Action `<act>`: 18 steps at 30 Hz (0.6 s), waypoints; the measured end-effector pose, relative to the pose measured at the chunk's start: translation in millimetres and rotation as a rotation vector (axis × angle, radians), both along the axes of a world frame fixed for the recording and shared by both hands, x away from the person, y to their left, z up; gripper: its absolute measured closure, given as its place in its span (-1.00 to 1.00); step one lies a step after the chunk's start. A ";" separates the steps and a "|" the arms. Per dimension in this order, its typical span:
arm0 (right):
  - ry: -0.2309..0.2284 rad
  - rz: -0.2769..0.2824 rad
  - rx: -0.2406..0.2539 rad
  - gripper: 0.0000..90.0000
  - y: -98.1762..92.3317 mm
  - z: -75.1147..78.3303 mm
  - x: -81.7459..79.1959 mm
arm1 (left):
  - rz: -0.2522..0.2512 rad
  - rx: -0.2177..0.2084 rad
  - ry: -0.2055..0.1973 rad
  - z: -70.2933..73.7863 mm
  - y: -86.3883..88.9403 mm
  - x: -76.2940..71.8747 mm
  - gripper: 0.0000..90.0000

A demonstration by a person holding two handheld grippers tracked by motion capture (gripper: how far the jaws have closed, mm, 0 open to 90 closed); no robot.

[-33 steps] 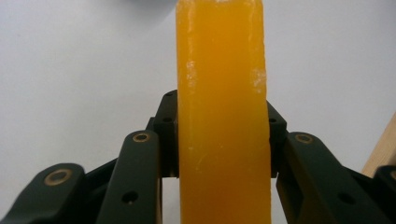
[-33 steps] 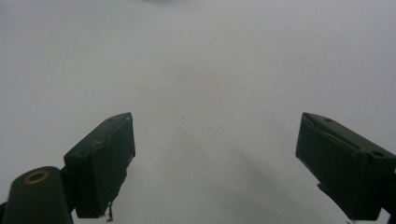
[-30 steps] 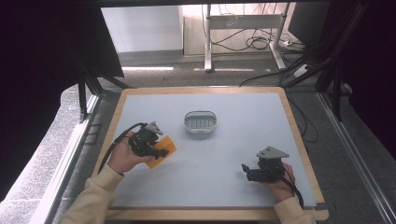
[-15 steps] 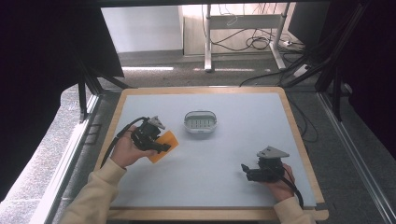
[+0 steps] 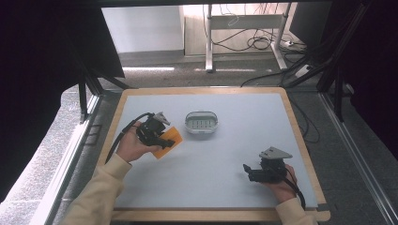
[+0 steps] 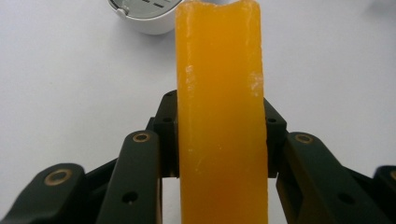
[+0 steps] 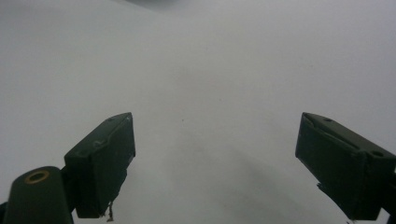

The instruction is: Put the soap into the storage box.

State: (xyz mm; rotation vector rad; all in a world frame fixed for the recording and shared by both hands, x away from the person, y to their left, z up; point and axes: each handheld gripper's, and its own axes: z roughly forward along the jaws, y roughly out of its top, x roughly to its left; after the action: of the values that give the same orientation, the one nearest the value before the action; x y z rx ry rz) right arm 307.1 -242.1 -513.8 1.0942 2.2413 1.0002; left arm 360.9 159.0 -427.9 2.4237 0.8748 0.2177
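Left tongs clamped on an orange sponge, pads pressed to both its sides (sponge held on edge, above the bench), just left of a white oval dish. Right tongs spread wide over bare bench, gripping nothing, well apart from the sponge.
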 end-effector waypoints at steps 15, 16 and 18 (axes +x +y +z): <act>0.003 -0.004 -0.005 -0.72 -0.4 -0.1 -0.1 | 0.004 0.033 0.008 0.1 -4.1 18.7 0.38; 0.003 -0.004 -0.005 -0.72 -0.4 -0.1 0.0 | 0.003 0.028 0.009 0.2 -3.8 19.7 0.38; 0.005 -0.004 -0.006 -0.72 -0.6 -0.4 0.2 | -0.003 0.034 0.005 0.8 -3.6 22.5 0.38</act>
State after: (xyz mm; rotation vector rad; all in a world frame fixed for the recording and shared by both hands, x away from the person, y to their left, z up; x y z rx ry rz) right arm 307.3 -242.7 -514.2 1.0994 2.2436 0.9890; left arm 383.3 155.4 -427.1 2.4583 0.8765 0.2273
